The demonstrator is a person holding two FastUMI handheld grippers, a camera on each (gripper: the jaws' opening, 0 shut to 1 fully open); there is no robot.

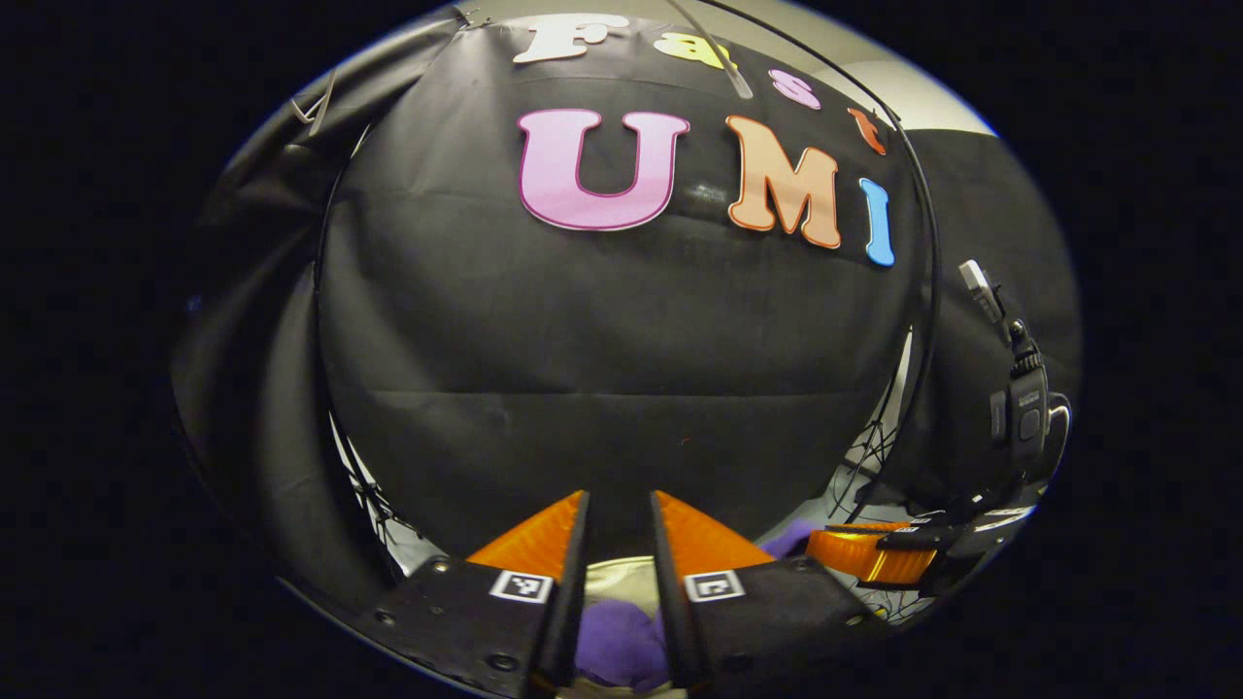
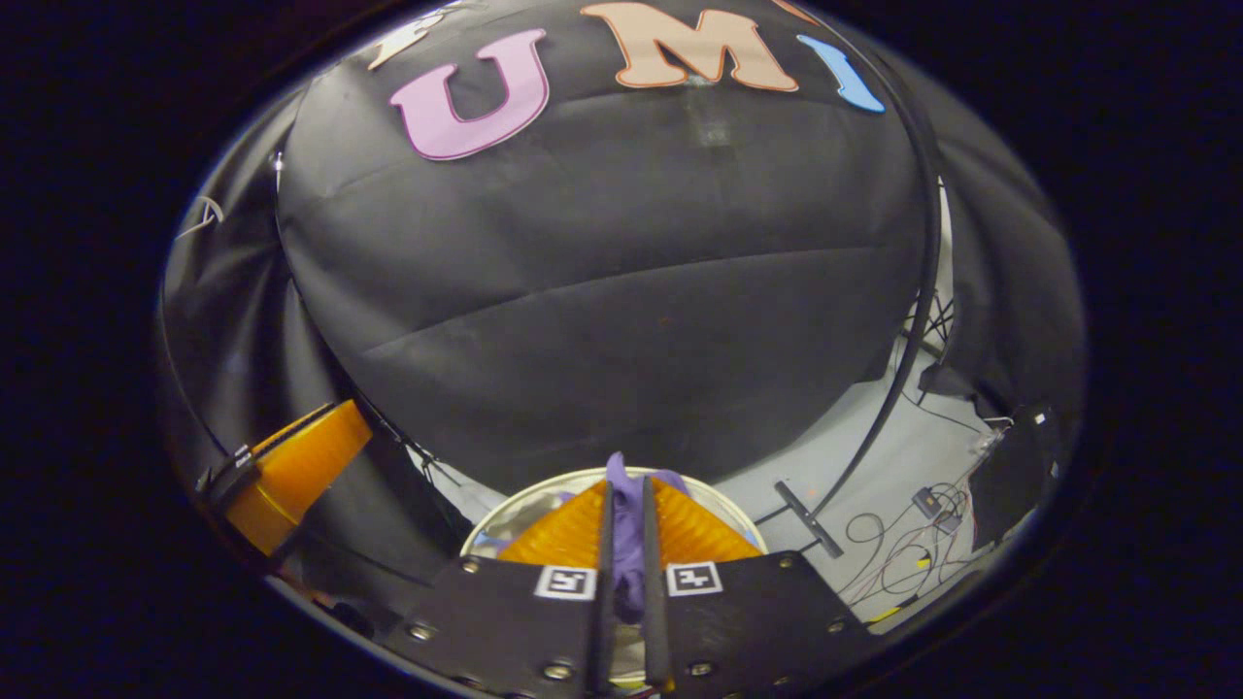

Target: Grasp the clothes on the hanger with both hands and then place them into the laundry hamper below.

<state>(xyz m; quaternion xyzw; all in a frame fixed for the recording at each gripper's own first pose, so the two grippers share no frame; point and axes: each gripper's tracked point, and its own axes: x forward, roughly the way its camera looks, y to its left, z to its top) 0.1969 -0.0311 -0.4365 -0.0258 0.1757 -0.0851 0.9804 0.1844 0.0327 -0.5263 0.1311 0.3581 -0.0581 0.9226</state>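
Note:
A purple garment (image 2: 629, 529) is pinched between the fingers of my right gripper (image 2: 626, 478), which is shut on it just above the round pale hamper (image 2: 510, 510). In the left gripper view, purple cloth (image 1: 621, 641) lies low in the gap behind the fingertips, over the hamper's pale rim (image 1: 621, 575). My left gripper (image 1: 620, 497) stands open, its fingers apart and not pressing the cloth. Each gripper shows in the other's view: the right gripper (image 1: 874, 555) to the right, the left gripper (image 2: 296, 466) to the left.
A black hoop tube (image 2: 913, 320) arcs around the cloth wall. Cables (image 2: 903, 558) and a short metal bar (image 2: 804, 519) lie on the grey floor to the right of the hamper. A black device (image 1: 1022, 398) rises above the right gripper. A thin grey rod (image 1: 719, 53) hangs overhead.

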